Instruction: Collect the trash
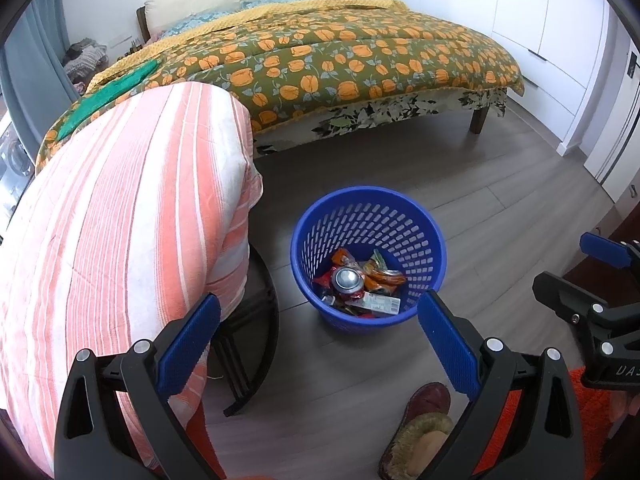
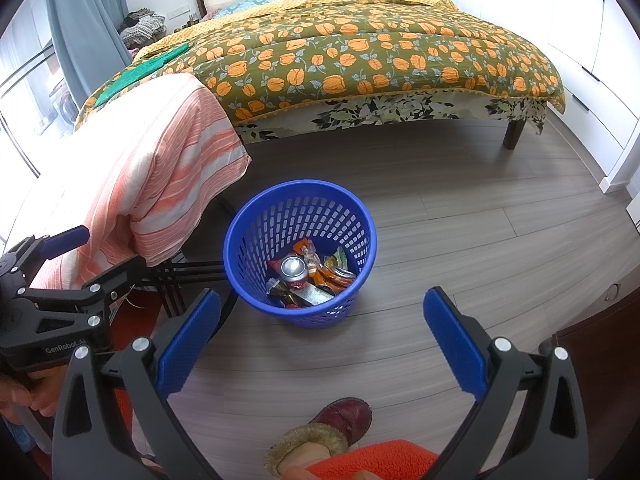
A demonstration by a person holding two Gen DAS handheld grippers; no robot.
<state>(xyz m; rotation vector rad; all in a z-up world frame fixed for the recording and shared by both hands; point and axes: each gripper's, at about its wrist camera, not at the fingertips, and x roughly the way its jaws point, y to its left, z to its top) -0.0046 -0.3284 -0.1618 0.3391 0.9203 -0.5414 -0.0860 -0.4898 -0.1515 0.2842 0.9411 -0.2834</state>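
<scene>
Blue basket (image 2: 300,252) upright on the floor (image 2: 460,240), holding a can (image 2: 293,268) and wrappers (image 2: 334,274). Left tool (image 1: 318,346) and right tool (image 2: 322,338) both released, empty, raised above and short of the rim. Basket ahead of both, nearer the left. No loose trash visible on surrounding floor.

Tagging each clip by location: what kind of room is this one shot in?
Most likely a bedroom in a home. A bed with a flowered quilt fills the back, white wardrobe doors line the side wall, and a blue wastebasket holding wrappers and a can stands on the wood-look floor.
</scene>
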